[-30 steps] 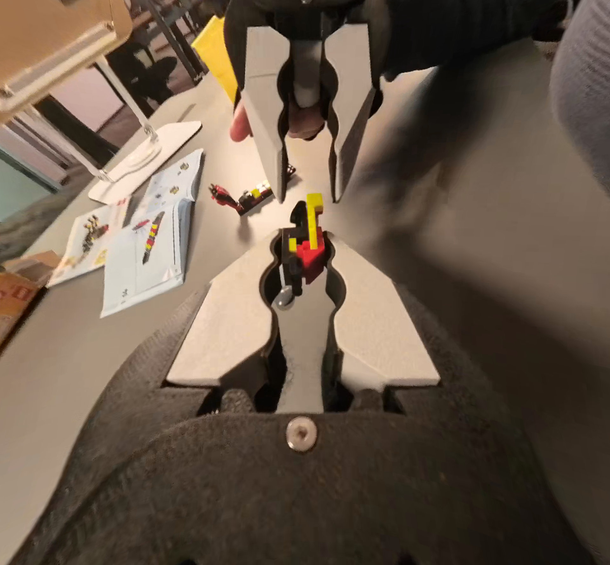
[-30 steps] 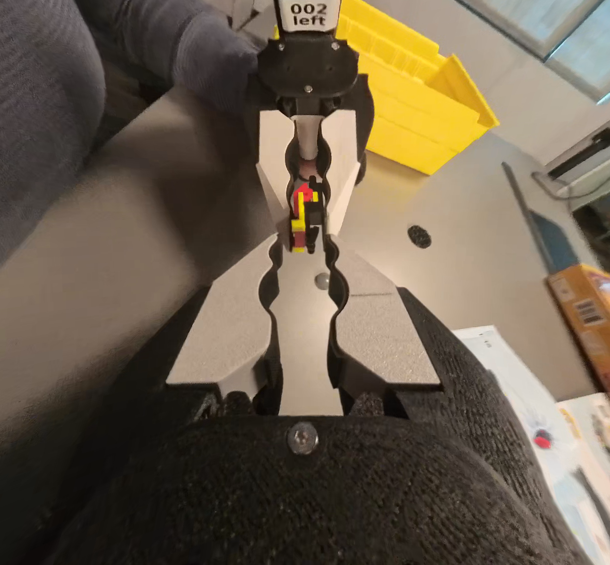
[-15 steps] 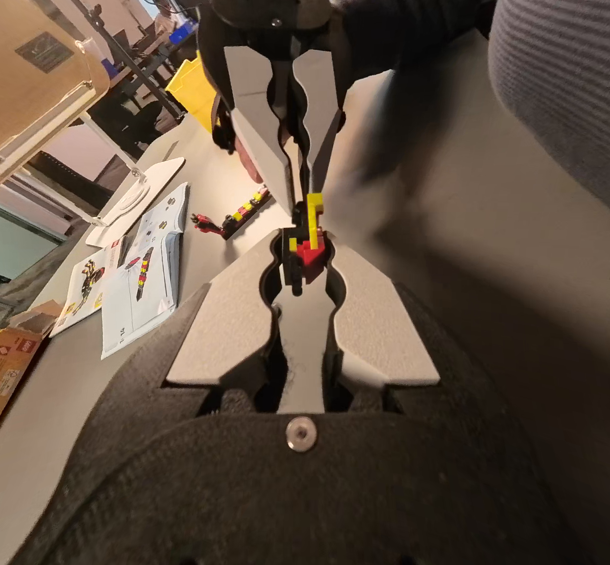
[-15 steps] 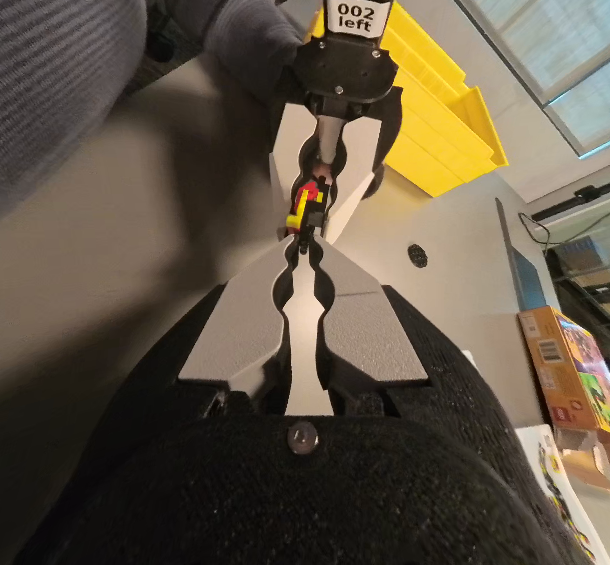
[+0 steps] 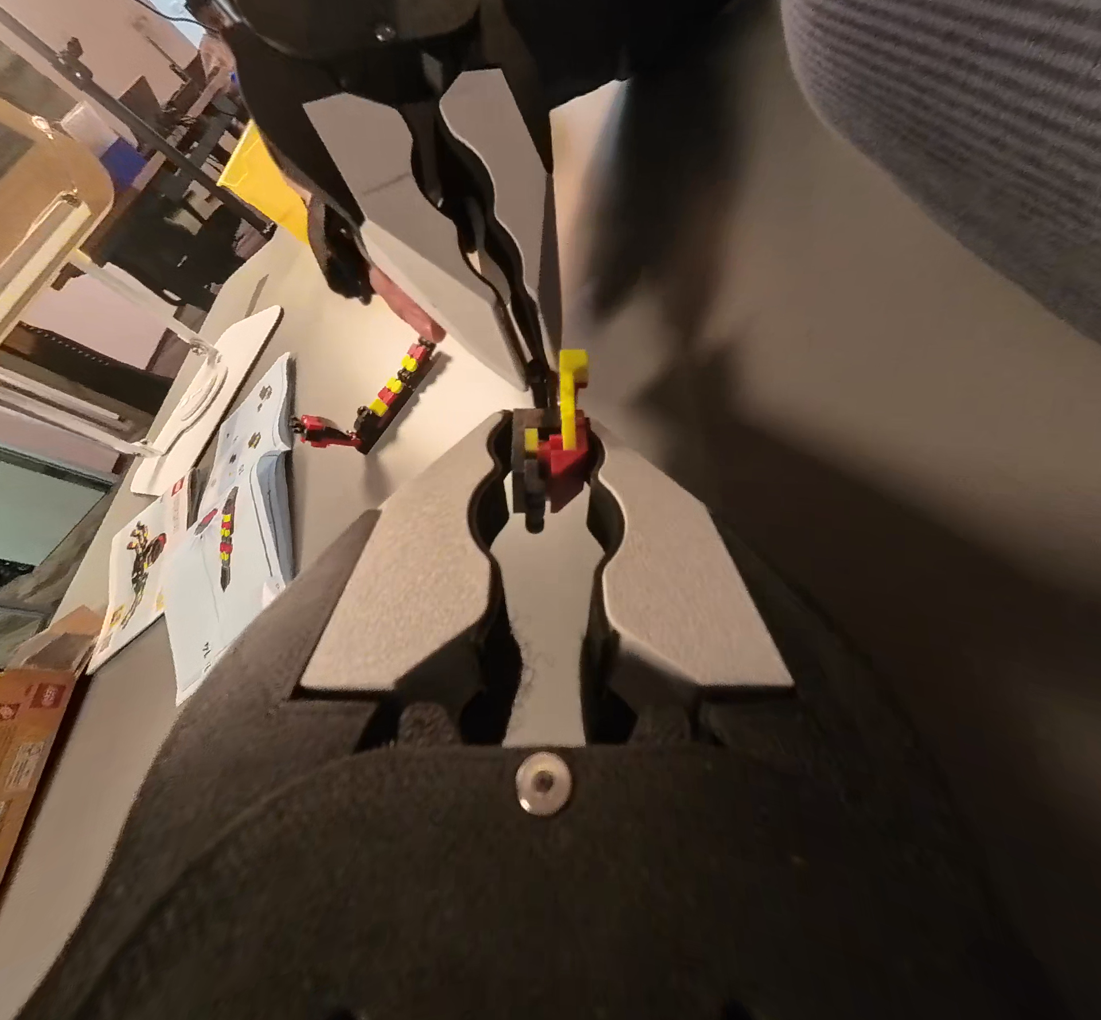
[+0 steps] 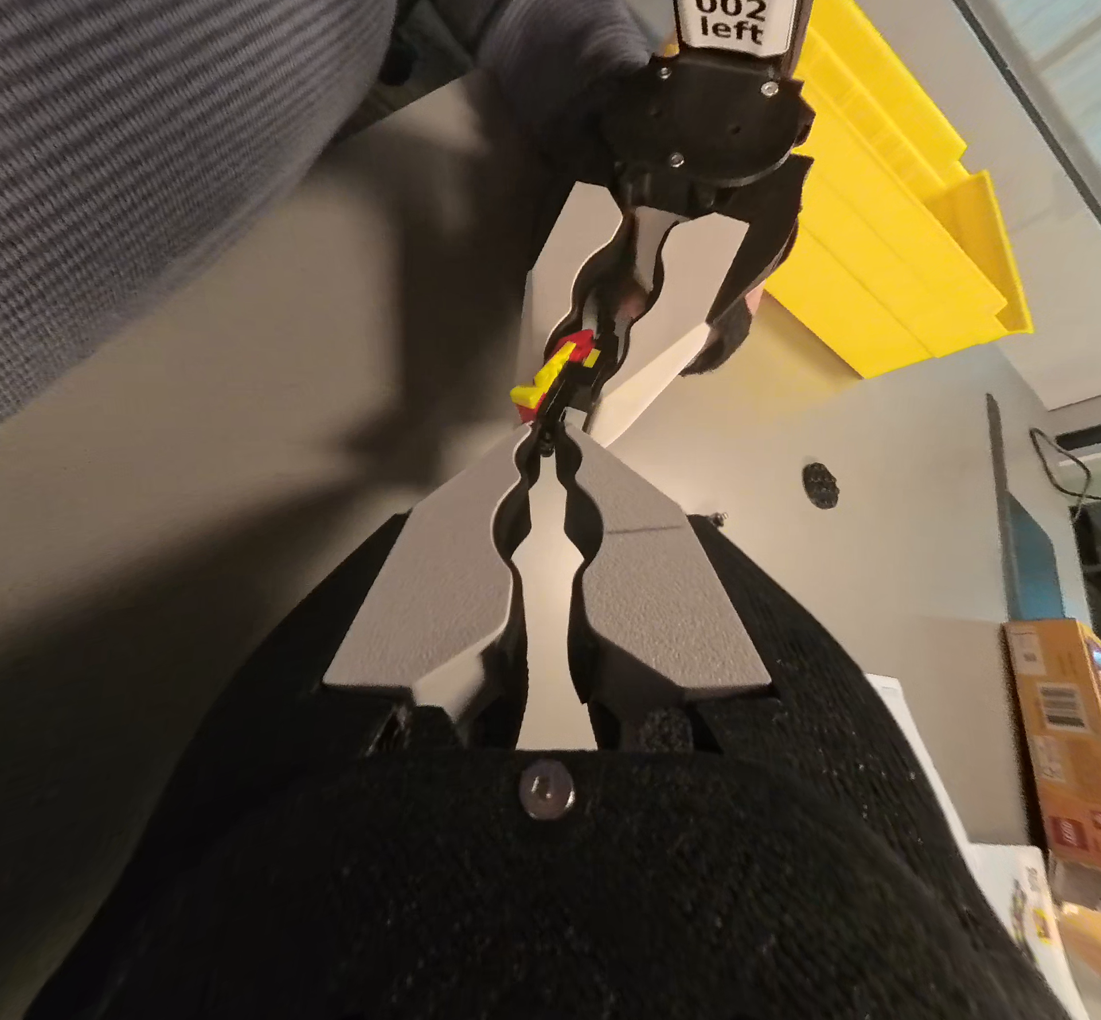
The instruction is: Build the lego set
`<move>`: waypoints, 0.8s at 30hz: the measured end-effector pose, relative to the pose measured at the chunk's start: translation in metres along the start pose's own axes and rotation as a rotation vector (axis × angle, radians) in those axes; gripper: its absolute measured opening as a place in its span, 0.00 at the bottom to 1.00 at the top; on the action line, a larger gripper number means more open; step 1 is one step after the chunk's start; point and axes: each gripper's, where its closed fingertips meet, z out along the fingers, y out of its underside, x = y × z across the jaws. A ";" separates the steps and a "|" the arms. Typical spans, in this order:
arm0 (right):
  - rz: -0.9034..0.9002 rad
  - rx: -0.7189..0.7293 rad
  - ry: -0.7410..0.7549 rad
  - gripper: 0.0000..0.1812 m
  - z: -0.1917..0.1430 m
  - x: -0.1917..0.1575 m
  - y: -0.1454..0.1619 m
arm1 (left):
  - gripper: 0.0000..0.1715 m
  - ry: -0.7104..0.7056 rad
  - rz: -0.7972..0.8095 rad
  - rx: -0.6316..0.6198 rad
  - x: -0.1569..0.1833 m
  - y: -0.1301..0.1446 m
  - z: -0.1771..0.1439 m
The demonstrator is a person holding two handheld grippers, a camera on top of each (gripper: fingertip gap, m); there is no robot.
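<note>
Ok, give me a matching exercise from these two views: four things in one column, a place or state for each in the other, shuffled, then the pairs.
Things
1. small red, yellow and black assembly
2. long black strip assembly
3. instruction booklet
4. yellow bin

Places or states
A. lying open on the table
B. clamped in the left gripper
C. at the table's far edge
D. lying loose on the table beside the booklet

Pairs: 1-B, 2-D, 3-A, 4-C

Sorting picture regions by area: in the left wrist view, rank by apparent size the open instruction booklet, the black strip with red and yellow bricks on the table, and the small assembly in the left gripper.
1. Instruction booklet
2. Strip and held assembly: similar; nearness inflates the assembly.
</note>
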 end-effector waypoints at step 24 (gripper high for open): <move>0.018 0.009 -0.004 0.11 0.006 -0.005 0.002 | 0.12 0.009 -0.047 -0.026 -0.001 0.004 -0.001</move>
